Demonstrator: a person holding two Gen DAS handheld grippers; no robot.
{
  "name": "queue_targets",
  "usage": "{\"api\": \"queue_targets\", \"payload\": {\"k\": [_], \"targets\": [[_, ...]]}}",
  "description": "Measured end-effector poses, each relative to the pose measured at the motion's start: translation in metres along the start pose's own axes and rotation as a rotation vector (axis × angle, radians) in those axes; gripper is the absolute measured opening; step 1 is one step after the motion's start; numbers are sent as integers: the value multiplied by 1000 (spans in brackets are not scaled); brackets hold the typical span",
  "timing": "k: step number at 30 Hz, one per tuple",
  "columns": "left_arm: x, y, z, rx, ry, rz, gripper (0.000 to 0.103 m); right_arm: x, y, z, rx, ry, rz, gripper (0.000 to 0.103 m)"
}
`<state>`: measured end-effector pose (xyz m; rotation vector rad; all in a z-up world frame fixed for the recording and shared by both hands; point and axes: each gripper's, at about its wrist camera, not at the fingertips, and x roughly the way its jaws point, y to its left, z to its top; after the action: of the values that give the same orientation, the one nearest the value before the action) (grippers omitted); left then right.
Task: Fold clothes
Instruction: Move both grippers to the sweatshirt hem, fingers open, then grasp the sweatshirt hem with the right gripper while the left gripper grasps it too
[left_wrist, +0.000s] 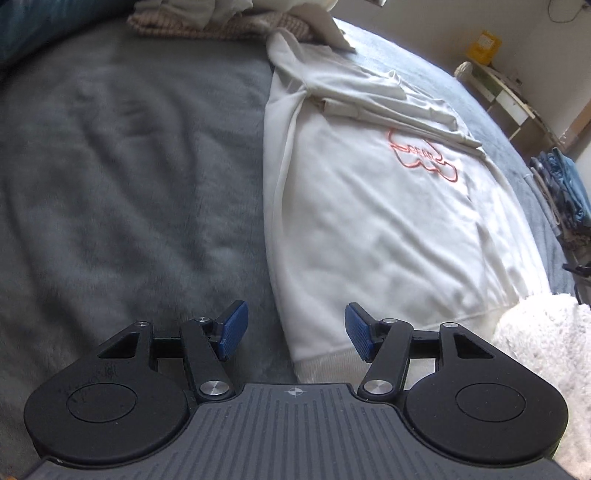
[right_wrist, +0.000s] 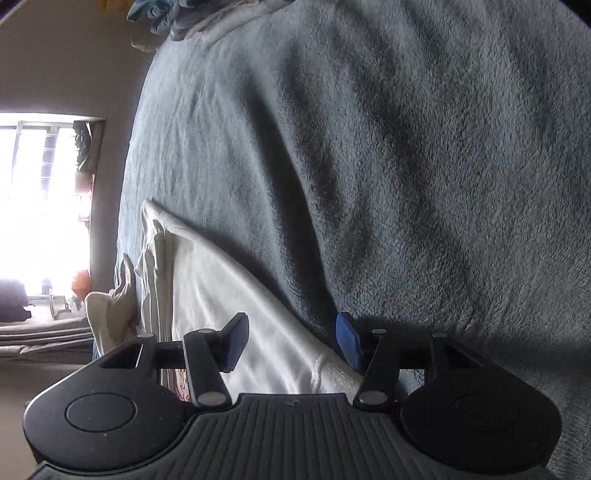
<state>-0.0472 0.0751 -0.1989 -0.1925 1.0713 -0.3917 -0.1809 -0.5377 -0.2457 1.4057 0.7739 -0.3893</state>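
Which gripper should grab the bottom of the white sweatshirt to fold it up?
Probably the left gripper: it is open right at the white sweatshirt's ribbed hem. The right gripper, also open, sits at another edge.

No lettering can be read. The white cotton sweatshirt (left_wrist: 369, 229) bears an orange outlined emblem (left_wrist: 423, 157) on its chest, with letters inside too blurred to make out.
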Motion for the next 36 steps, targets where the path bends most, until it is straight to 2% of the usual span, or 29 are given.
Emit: {"api": "queue_targets", "payload": {"k": [5,8,13,16,24,33,36], "targets": [[3,2,-6,-28,33,-53,54,2,14,-6,-104,18,25,55],[0,0,-7,-14,18,-71,51,0,26,-10,-182,25,64,55],[3,-4,-8,16,3,-77,51,-4,52,-18,-371,-8,31,54],[6,-7,-8,33,0,-75,51,4,64,-18,-439,-24,-1,54],[16,-14,-9,76,-8,-70,51,37,74,-5,-441,-39,-28,54],[30,-3,-4,10,-1,-66,51,61,65,2,-421,18,-66,54],[32,-2,-5,1,3,-64,51,62,59,3,-386,21,-54,54]]}}
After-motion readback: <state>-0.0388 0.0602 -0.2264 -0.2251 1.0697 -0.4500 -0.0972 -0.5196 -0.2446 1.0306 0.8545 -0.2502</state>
